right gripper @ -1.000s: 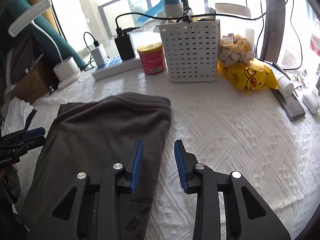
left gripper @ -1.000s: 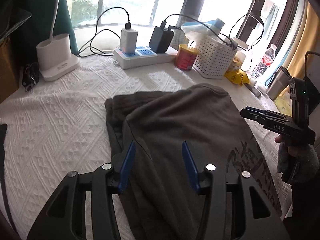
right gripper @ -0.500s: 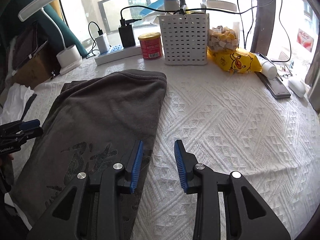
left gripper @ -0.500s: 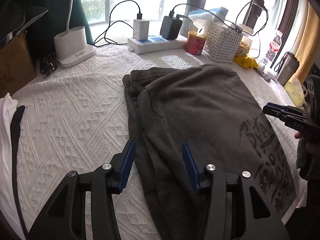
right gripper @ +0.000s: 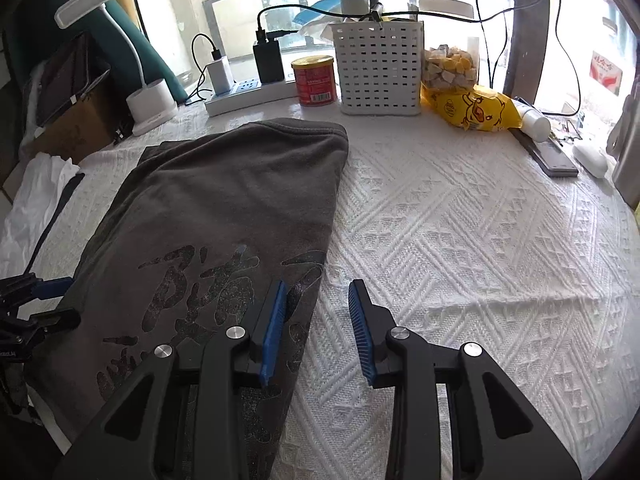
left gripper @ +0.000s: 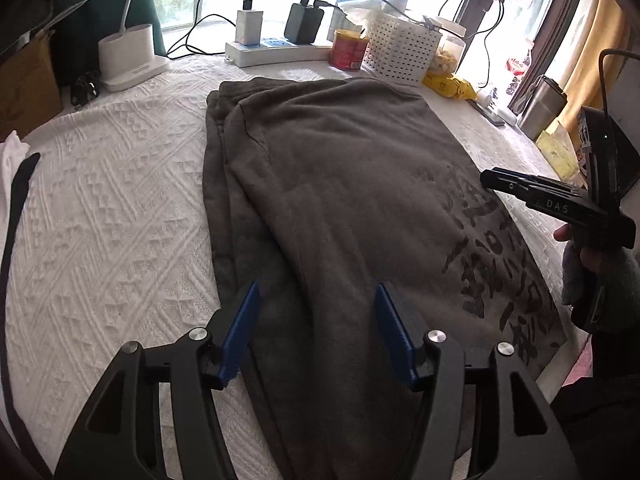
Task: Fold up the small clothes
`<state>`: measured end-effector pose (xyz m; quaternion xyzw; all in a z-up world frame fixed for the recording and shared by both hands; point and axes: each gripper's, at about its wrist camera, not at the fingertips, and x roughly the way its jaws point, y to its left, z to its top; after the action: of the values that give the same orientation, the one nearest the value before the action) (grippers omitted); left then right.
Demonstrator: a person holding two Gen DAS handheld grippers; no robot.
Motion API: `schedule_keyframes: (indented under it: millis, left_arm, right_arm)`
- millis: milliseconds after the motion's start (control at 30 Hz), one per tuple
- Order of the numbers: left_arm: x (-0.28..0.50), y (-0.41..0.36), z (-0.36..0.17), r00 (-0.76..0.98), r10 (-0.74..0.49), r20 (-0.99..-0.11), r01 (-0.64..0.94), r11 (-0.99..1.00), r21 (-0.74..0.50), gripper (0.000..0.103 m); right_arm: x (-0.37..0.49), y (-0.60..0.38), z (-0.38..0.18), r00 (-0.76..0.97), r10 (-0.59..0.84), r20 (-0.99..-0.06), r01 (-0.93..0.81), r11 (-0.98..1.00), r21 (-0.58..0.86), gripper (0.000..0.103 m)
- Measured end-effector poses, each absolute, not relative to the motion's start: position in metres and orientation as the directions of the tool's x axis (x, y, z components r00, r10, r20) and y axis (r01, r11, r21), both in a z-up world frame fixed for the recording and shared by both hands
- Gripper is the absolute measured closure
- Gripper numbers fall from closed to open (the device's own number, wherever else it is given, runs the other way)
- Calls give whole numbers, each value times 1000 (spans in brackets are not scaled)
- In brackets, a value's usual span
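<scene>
A dark grey garment (left gripper: 340, 184) with black printed characters lies folded lengthwise on the white textured tablecloth (left gripper: 112, 220). My left gripper (left gripper: 316, 304) hovers over the garment's near left part, its jaws opening, with nothing pressed between the blue pads. My right gripper (right gripper: 316, 300) stands open above the garment's (right gripper: 224, 216) right edge, one pad over the print and the other over bare cloth. In the left wrist view the right gripper (left gripper: 496, 178) shows at the right, held by a gloved hand (left gripper: 592, 264). The left gripper's fingers (right gripper: 48, 286) show at the left edge of the right wrist view.
At the back stand a power strip with chargers (left gripper: 276, 46), a red can (left gripper: 349, 49), a white slotted basket (right gripper: 380, 68), a yellow snack bag (right gripper: 476, 108) and a white lamp base (left gripper: 128, 56). White and black clothing (right gripper: 36, 196) lies left. A remote (right gripper: 548, 158) lies right.
Both grippers have drawn back toward the near end of the garment, so more of it and its print shows. The left gripper's jaws have spread wider.
</scene>
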<state>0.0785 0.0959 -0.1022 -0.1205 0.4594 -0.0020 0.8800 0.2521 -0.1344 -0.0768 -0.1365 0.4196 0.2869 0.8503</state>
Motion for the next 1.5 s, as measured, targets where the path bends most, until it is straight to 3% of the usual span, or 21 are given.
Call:
schedule_keyframes:
  millis: [300,700,733,800,867,1333,1500]
  left_arm:
    - [50,94,-109,568,-3,-823,-116,990,-83,33]
    - [79,119,-86,634,6,-773,-177,975,-138,33]
    - [84,123,-85,640,2,-769,-179,973,-147,33]
    - [96,131,-87,645,-7,-764,-187,968,-167,33]
    - [107,138,-88,649,-6,-761,-197,964,-176,33]
    - [165,174,-96,684,-43,-728,-241,929,-281,27]
    - [186,178,-105,656,4,-755,-249,945,-211,26]
  right_arm:
    - [239,-141,-81,471,378,-797,-605,796,20,68]
    - [244,-151,-72,493,388,-779,-586,810,33,68]
    - [246,-151,-72,494,388,-778,-584,811,34,66]
    - [251,-152,-73,496,388,-777,-582,812,34,50]
    - [255,-151,-73,501,390,-773,-583,812,32,44]
    - [302,-138,-78,497,387,-777,-567,822,47,44]
    - [317,-133,-78,497,391,-775,-565,824,54,44]
